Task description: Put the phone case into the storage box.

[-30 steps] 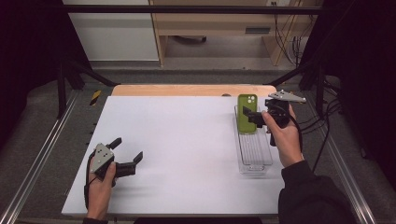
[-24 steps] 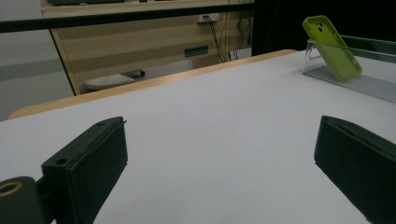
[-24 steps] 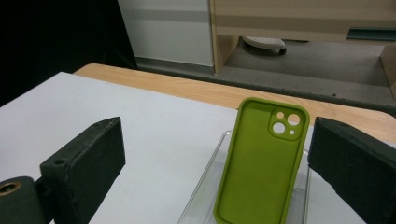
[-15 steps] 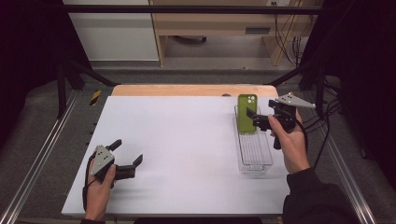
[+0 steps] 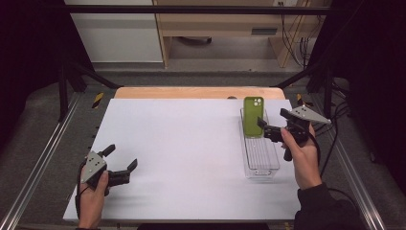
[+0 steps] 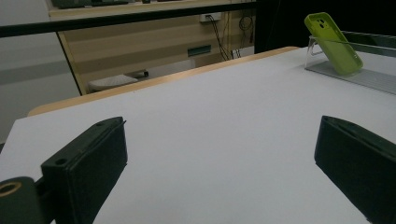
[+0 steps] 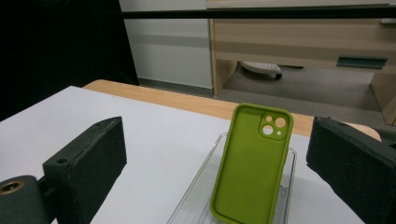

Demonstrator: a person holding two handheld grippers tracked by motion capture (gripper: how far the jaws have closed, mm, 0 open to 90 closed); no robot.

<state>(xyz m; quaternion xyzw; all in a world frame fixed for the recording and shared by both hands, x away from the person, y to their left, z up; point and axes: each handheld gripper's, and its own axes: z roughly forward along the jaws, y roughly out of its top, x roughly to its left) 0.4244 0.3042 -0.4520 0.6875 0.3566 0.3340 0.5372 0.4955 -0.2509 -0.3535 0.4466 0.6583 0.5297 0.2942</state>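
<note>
Since a second ago the right gripper [image 5: 274, 123] has drawn back from the lime-green silicone phone case [image 5: 253, 116] toward the right edge of the white table [image 5: 191, 143], while the left gripper [image 5: 120, 158] has stayed low over the near left part of the table. The right gripper's jaws now stand wide apart and hold nothing, just beside the case, which leans upright against the far end wall of the clear plastic rectangular tray [image 5: 261, 165], its hollow inner side facing the right gripper view. The left gripper is likewise spread wide and grips nothing, well apart from the tray.
</note>
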